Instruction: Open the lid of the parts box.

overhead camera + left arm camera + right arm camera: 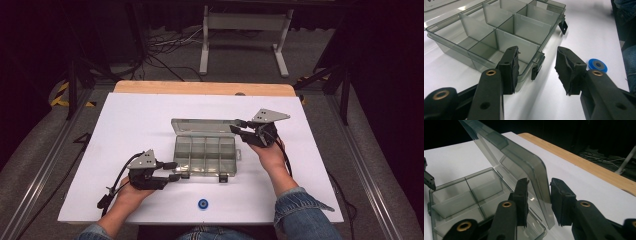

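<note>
My white tabletop [135, 130] (wooden edge at the far side) carries an open grey compartment box [205, 150] and, nearer me, a small blue disc [203, 203].

tongs: black, padded jaws, brass rivets, grey triangular plates | cables: black | sleeves [300, 202]: blue denim

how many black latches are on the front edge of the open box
2: both on the box's near edge, the left latch by the left gripper and the right latch nearer the blue ring.
</note>
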The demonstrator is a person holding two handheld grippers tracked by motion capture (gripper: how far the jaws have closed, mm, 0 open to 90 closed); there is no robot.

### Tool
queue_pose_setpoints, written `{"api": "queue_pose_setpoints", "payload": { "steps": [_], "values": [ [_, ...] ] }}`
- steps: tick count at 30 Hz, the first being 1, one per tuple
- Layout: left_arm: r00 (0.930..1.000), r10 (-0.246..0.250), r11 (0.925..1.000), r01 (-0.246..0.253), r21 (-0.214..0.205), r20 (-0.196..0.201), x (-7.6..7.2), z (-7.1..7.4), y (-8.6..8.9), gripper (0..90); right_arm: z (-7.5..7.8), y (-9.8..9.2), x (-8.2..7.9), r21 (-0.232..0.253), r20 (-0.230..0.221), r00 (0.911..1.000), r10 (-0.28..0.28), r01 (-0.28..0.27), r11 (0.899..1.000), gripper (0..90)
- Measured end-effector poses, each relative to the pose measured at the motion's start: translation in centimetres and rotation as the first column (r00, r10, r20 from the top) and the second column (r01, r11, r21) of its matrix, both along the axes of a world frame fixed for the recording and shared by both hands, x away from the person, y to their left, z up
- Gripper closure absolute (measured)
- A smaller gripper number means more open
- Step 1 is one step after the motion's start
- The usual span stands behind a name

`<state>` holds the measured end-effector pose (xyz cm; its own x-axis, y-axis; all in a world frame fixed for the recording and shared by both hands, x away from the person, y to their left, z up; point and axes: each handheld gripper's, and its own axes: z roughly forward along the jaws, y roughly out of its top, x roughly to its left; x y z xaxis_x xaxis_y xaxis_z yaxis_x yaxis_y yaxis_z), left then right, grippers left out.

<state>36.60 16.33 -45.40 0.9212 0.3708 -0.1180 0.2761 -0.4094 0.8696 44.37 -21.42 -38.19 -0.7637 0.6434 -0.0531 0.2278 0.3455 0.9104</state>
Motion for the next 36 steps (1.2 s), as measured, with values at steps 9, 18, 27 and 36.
{"api": "queue_pose_setpoints", "payload": {
  "steps": [9, 18, 27, 36],
  "values": [
    [1.0000, -0.006, 0.9999, 0.006, 0.012, 0.005, 0.0, 0.0, -0.1, 53.2, -0.7, 0.1, 0.8, 0.007, -0.002, 0.9996, -0.029, 0.029, 1.000, 68.5],
    [1.0000, -0.007, 0.9999, 0.007, 0.014, 0.006, 0.0, 0.0, -0.1, 53.2, -1.6, 0.2, 1.8, 0.008, -0.022, 0.9986, -0.048, 0.048, 0.999, 68.6],
    [0.9999, -0.013, 0.9997, 0.013, 0.018, 0.007, 0.0, 0.0, -0.2, 52.9, -2.5, 0.3, 2.5, 0.014, -0.037, 0.9971, -0.066, 0.067, 0.998, 68.5],
    [0.9998, -0.019, 0.9997, 0.019, 0.015, -0.001, 0.0, 0.0, -0.3, 52.3, -3.3, 0.4, 3.2, 0.029, -0.061, 0.9952, -0.076, 0.078, 0.997, 66.7]
  ]
}}
